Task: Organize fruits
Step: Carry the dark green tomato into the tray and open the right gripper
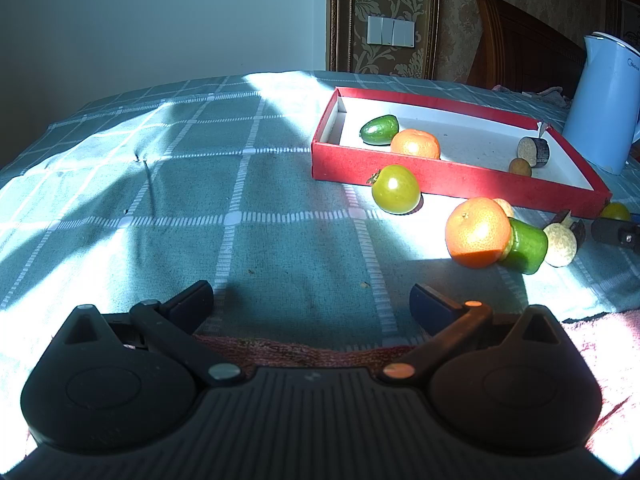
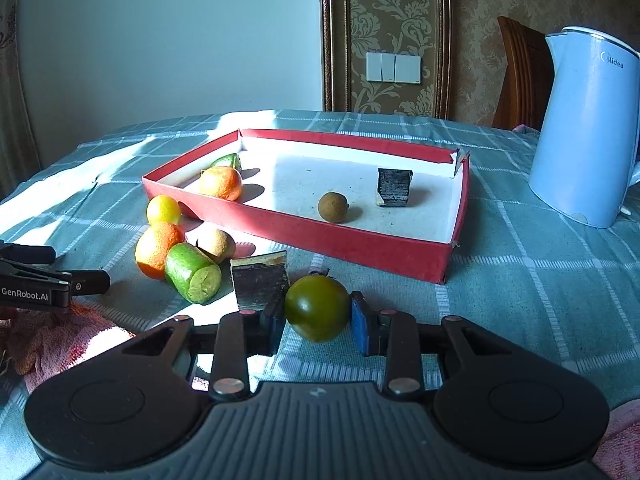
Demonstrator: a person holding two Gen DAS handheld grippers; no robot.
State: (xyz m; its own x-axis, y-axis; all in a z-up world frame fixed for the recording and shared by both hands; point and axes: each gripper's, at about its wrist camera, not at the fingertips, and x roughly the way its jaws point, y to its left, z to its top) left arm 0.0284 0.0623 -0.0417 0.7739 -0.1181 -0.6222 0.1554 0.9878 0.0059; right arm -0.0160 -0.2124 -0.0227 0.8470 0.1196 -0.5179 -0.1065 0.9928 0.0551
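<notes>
A red tray (image 2: 328, 236) (image 1: 452, 176) holds a tangerine (image 2: 221, 183), a green piece (image 2: 228, 160), a brown longan (image 2: 333, 207) and a dark sugarcane chunk (image 2: 394, 187). My right gripper (image 2: 318, 316) is shut on a dark green tomato (image 2: 317, 307) just in front of the tray. My left gripper (image 1: 312, 300) is open and empty, left of the fruit. On the cloth lie a yellow-green tomato (image 1: 395, 189), a tangerine (image 1: 478, 232), a cucumber piece (image 1: 527, 245), a pale round fruit (image 1: 562, 241) and a second dark chunk (image 2: 260, 278).
A light blue kettle (image 2: 588, 128) stands right of the tray. A pink towel (image 2: 72, 332) lies at the table's near edge. A wooden chair (image 1: 516, 48) and wall stand behind the checked tablecloth (image 1: 200, 184).
</notes>
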